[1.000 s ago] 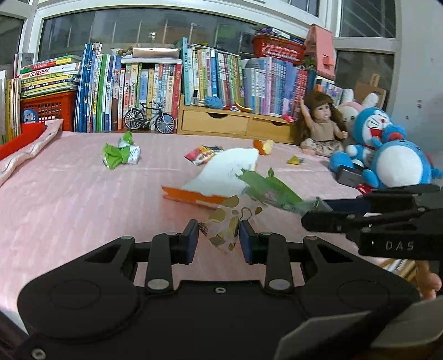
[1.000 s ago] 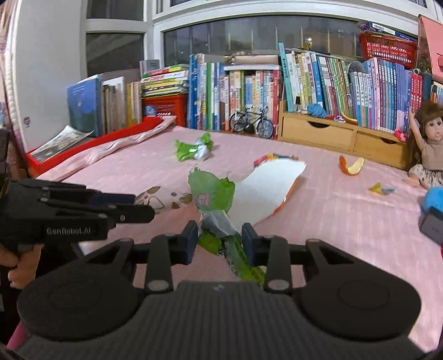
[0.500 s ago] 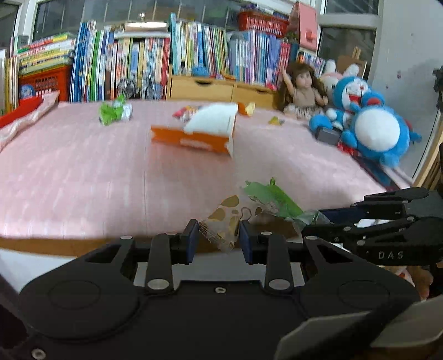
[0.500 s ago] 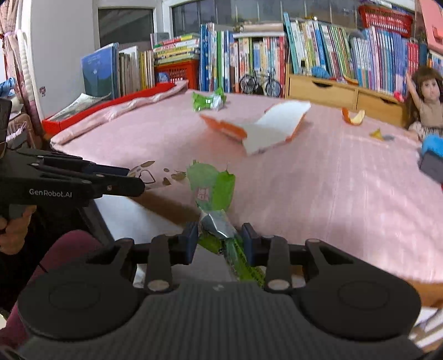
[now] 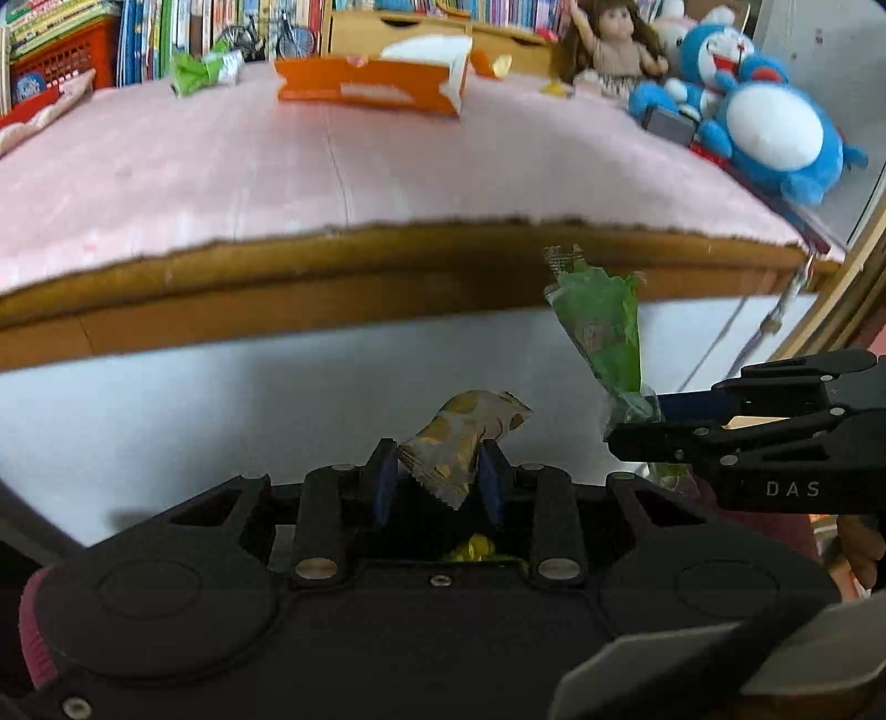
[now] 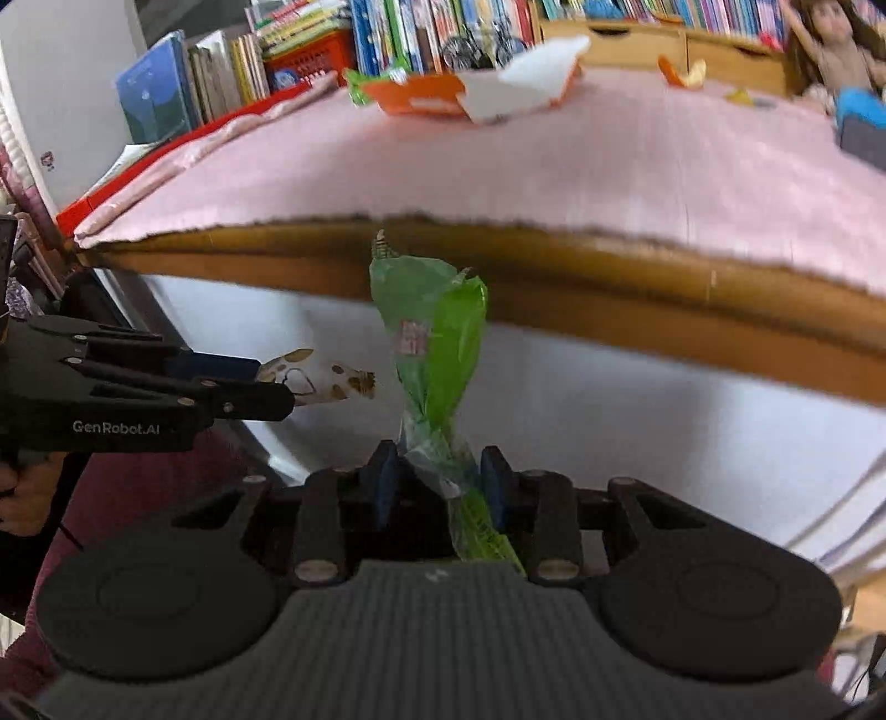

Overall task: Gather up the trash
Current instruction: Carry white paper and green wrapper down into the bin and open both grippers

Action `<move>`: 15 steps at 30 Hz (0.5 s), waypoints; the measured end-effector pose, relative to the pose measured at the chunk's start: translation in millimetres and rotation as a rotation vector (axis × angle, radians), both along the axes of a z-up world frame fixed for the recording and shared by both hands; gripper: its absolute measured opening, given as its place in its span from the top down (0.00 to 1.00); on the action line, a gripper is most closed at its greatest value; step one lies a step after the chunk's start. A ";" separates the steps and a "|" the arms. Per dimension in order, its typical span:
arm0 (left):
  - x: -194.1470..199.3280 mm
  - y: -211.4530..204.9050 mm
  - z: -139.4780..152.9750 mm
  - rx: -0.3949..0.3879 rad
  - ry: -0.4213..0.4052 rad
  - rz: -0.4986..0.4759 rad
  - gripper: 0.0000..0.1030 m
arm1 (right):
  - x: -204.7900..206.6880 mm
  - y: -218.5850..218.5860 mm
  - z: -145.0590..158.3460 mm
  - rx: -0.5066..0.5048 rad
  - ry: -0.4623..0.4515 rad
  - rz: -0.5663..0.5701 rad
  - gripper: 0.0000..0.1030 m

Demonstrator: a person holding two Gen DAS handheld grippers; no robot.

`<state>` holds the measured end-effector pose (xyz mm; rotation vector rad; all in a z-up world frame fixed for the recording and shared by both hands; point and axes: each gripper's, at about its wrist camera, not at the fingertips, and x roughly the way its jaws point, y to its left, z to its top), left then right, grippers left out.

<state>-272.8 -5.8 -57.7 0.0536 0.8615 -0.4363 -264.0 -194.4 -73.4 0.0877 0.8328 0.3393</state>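
Observation:
My left gripper (image 5: 438,476) is shut on a beige wrapper with brown spots (image 5: 462,437), which sticks up between the blue pads. My right gripper (image 6: 437,479) is shut on a crumpled green wrapper (image 6: 429,332) that stands tall above its pads. Both grippers hang in front of the table's wooden front edge (image 5: 332,260), below the pink tabletop. From the left wrist, the right gripper (image 5: 637,421) shows at the right with the green wrapper (image 5: 601,327). From the right wrist, the left gripper (image 6: 271,387) shows at the left with the spotted wrapper (image 6: 326,379).
On the pink tabletop (image 5: 277,177) lie an orange-and-white carton (image 5: 371,83), another green wrapper (image 5: 202,66), an orange peel (image 6: 684,72) and a small yellow scrap (image 6: 742,97). Books, a doll (image 5: 612,44) and blue plush toys (image 5: 769,127) line the back and right. A white panel (image 5: 221,415) lies under the table edge.
Both grippers have sunk from above the tabletop to below its front edge, still gripping their wrappers. The tabletop has risen in both views and the white panel under it has appeared.

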 end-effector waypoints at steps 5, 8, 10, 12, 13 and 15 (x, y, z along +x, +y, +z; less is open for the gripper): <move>5.4 -4.3 -14.8 0.010 0.095 -0.007 0.71 | -1.2 2.4 -17.1 0.006 0.054 -0.004 0.63; 9.9 -5.8 -25.9 0.009 0.166 -0.002 0.71 | -0.9 3.6 -27.7 0.004 0.084 -0.010 0.63; 11.7 -6.7 -32.0 0.011 0.195 0.003 0.71 | -0.8 4.5 -32.8 0.009 0.103 -0.016 0.63; 13.2 -7.5 -36.3 0.019 0.212 0.009 0.71 | -0.6 4.9 -38.0 0.013 0.120 -0.022 0.63; 13.7 -8.1 -38.2 0.023 0.218 0.010 0.71 | -1.3 5.1 -39.4 0.014 0.125 -0.023 0.63; 14.1 -8.1 -41.1 0.027 0.229 0.011 0.70 | -1.7 6.3 -42.7 0.017 0.135 -0.025 0.62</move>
